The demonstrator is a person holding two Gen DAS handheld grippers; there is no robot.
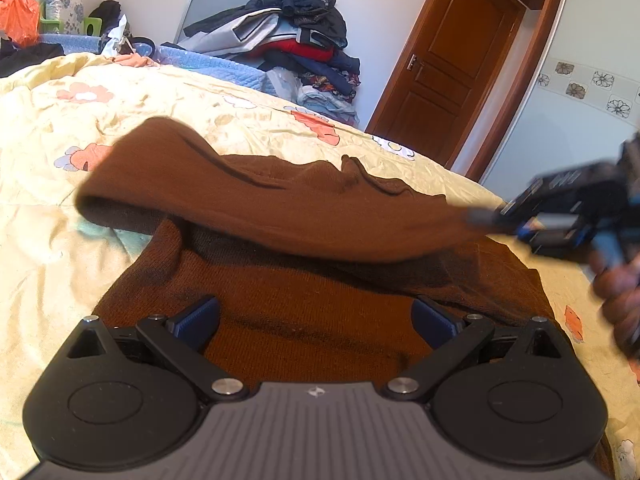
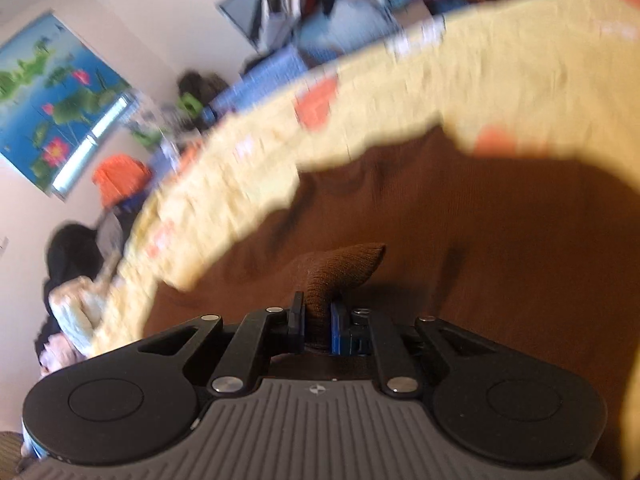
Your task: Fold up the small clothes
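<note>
A brown knit sweater (image 1: pixel 304 312) lies on the yellow flowered bedspread (image 1: pixel 48 128). My left gripper (image 1: pixel 316 320) is open and empty, its blue pads low over the sweater's near part. My right gripper (image 1: pixel 476 216) comes in from the right, blurred, and is shut on the end of a brown sleeve (image 1: pixel 248 204), which it holds stretched above the sweater's body. In the right wrist view my right gripper (image 2: pixel 316 320) pinches a tuft of the brown sleeve (image 2: pixel 340 272), with the sweater (image 2: pixel 500 248) spread beyond it.
A pile of clothes (image 1: pixel 288 36) stands at the bed's far edge by the wall. A brown wooden door (image 1: pixel 452 68) is at the back right. An orange bag (image 1: pixel 18 16) and dark clothes lie at the far left. The bedspread (image 2: pixel 400 112) is blurred in the right wrist view.
</note>
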